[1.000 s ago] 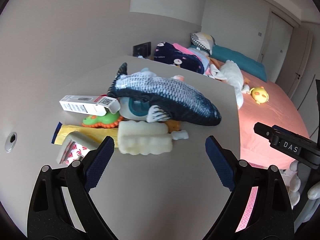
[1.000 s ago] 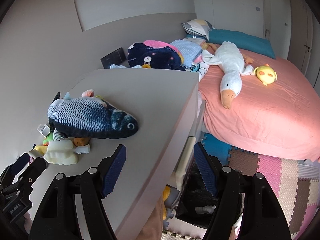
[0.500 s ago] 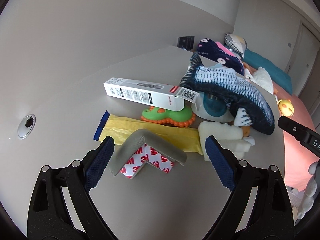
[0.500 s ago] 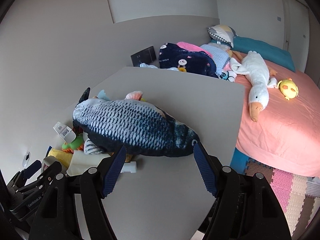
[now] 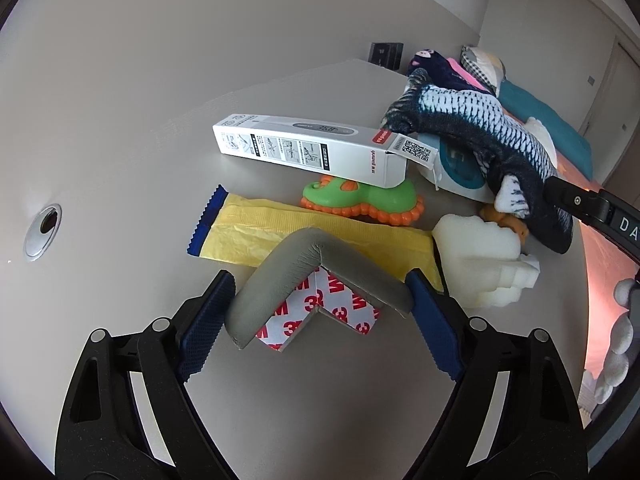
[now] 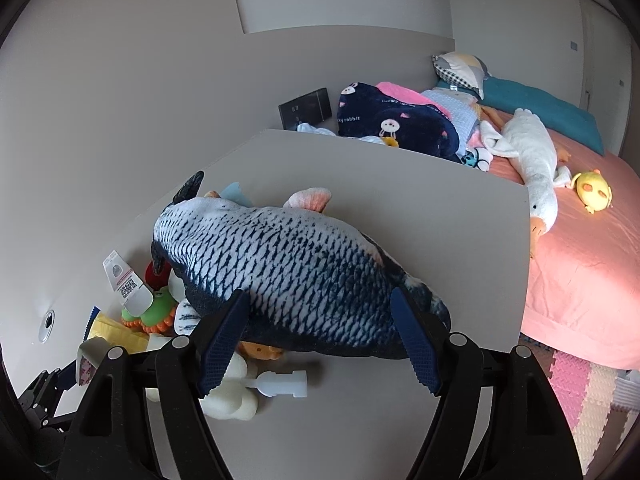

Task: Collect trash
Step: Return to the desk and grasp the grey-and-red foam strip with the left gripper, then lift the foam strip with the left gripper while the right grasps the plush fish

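Observation:
On the grey desk (image 5: 120, 152) lies a grey foam corner guard (image 5: 316, 268) with 3M backing, bent in an L. My left gripper (image 5: 320, 320) is open, its jaws on either side of the guard. Behind it lie a yellow wrapper (image 5: 280, 228), a white box (image 5: 304, 148) and white foam pieces (image 5: 480, 260). My right gripper (image 6: 316, 336) is open, its jaws straddling a blue plush fish (image 6: 288, 268), just in front of it. The fish also shows in the left wrist view (image 5: 480, 128).
A green and orange toy (image 5: 360, 200) lies under the box. A cable hole (image 5: 42, 232) is at the desk's left. A white plastic piece (image 6: 280, 384) lies near the right gripper. Beyond the desk edge (image 6: 528, 240) is a pink bed (image 6: 580, 260) with plush toys.
My left gripper swung left and moved in, so the foam corner guard now sits between its jaws. My right gripper turned from the desk edge and closed in on the plush fish.

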Demonstrator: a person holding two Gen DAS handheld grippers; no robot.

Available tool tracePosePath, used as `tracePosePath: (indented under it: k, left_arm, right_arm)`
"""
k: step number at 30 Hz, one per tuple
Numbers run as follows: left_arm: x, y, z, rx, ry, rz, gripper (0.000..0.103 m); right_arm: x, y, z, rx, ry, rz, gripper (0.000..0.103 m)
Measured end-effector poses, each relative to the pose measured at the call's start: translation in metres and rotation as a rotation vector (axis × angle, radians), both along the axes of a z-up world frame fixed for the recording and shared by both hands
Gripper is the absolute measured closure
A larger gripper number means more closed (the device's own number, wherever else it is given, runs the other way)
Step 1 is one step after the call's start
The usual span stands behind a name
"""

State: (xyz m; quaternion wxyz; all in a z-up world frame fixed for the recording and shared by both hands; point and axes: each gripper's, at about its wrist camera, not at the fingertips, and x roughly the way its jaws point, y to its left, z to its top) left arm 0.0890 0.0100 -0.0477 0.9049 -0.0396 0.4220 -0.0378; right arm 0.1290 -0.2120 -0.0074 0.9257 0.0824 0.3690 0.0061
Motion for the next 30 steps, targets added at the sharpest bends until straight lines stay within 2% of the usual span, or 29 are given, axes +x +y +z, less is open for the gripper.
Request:
tracePosePath:
  k: [4, 6, 8, 9, 13, 18, 30]
  left_arm:
    - [-0.002, 0.004, -0.001, -0.017, 0.002, 0.001, 0.023]
    - [-0.002, 0.005, -0.001, -0.024, 0.003, 0.002, 0.024]
    - [-0.003, 0.005, 0.0, -0.026, -0.002, -0.002, 0.026]
    - [-0.005, 0.005, 0.001, -0.026, -0.009, -0.005, 0.027]
    - [-0.015, 0.002, 0.015, -0.01, -0.103, -0.009, 0.029]
    - [-0.02, 0.002, 0.024, -0.031, -0.155, -0.013, 0.032]
    - [-0.017, 0.007, 0.031, -0.061, -0.161, 0.0, 0.032]
  right_arm:
    - [0.005, 0.001, -0.006, 0.019, 0.02, 0.023, 0.029]
    - [0.005, 0.005, -0.008, 0.009, 0.029, 0.044, 0.034]
    - [0.005, 0.009, -0.008, -0.007, 0.031, 0.057, 0.052]
    - [0.004, 0.011, -0.008, -0.014, 0.031, 0.06, 0.056]
    - [0.0, 0.018, -0.005, -0.019, 0.014, 0.098, 0.095]
    - [-0.012, 0.021, 0.004, -0.024, -0.023, 0.11, 0.098]
    - [-0.044, -0.003, 0.044, 0.022, -0.139, 0.077, 0.099]
